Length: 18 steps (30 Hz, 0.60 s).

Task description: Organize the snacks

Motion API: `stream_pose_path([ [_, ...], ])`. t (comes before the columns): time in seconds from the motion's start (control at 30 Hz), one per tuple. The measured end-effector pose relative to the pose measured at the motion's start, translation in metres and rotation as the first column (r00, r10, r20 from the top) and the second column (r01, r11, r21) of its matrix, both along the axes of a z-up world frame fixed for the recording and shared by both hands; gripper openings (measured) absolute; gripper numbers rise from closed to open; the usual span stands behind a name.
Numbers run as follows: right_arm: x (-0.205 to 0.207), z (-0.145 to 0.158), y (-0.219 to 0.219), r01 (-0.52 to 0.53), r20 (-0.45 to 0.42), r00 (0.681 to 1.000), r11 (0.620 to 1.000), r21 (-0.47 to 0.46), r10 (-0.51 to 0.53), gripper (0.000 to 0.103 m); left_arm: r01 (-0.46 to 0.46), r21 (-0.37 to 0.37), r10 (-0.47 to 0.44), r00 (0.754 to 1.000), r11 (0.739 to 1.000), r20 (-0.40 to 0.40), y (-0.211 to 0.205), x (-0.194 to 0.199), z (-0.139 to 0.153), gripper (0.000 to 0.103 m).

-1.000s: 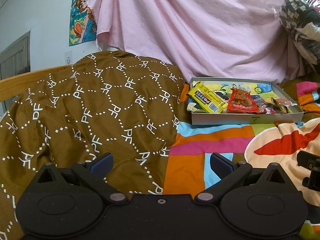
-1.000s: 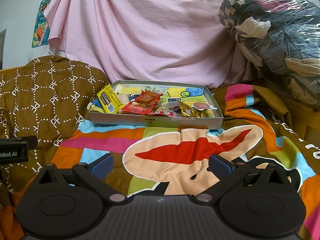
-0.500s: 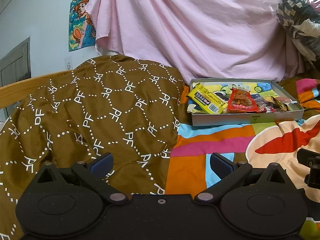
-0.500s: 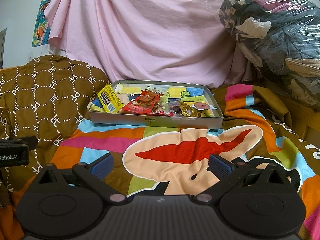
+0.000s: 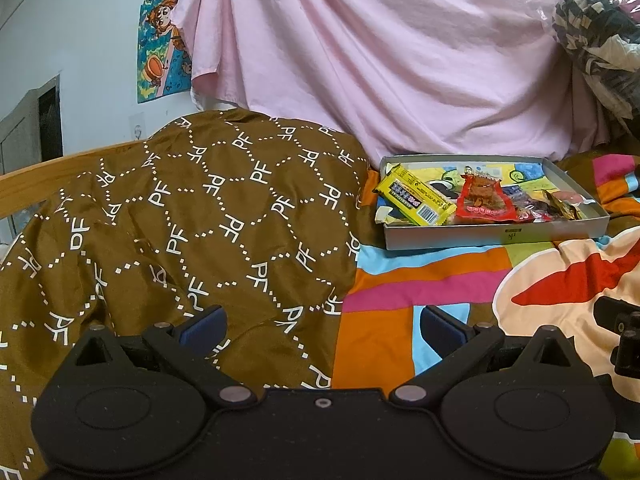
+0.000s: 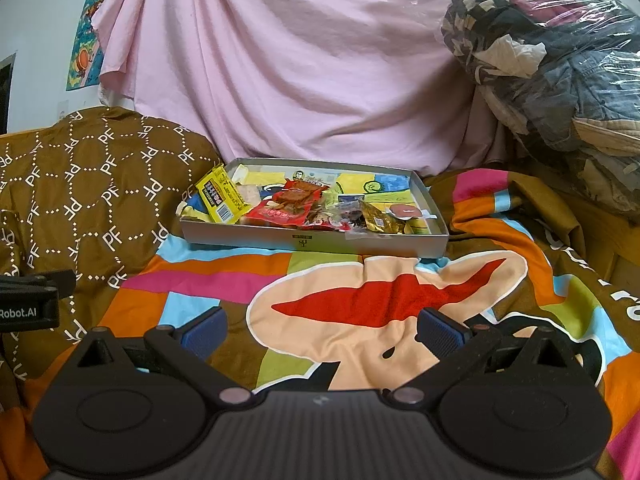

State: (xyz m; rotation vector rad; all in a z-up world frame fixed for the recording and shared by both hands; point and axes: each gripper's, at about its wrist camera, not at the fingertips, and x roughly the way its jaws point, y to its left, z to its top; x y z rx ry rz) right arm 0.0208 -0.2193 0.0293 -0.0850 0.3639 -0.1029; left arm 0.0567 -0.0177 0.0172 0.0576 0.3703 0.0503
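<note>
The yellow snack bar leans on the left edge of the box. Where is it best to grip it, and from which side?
Grip the raised upper end of the yellow snack bar, which sticks out above the grey box wall. Come from above and the left with the open left gripper, fingers across its narrow width. That end looks free; its lower end lies among other packets.

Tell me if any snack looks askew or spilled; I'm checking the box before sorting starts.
One thing stands out: the yellow bar packet sits tilted, propped on the grey box at its left corner, one end poking above the rim. The red packet and other wrappers lie jumbled and overlapping inside. Nothing has spilled onto the blanket.
</note>
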Motion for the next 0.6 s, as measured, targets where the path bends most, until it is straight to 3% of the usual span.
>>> stream_pose_path([
  [0.6, 0.0002, -0.0019, 0.0014, -0.008, -0.006, 1.0, 1.0, -0.007, 0.008, 0.103, 0.001, 0.001, -0.001, 1.0, 1.0, -0.006, 0.0002, 0.0005, -0.0007, 0.102],
])
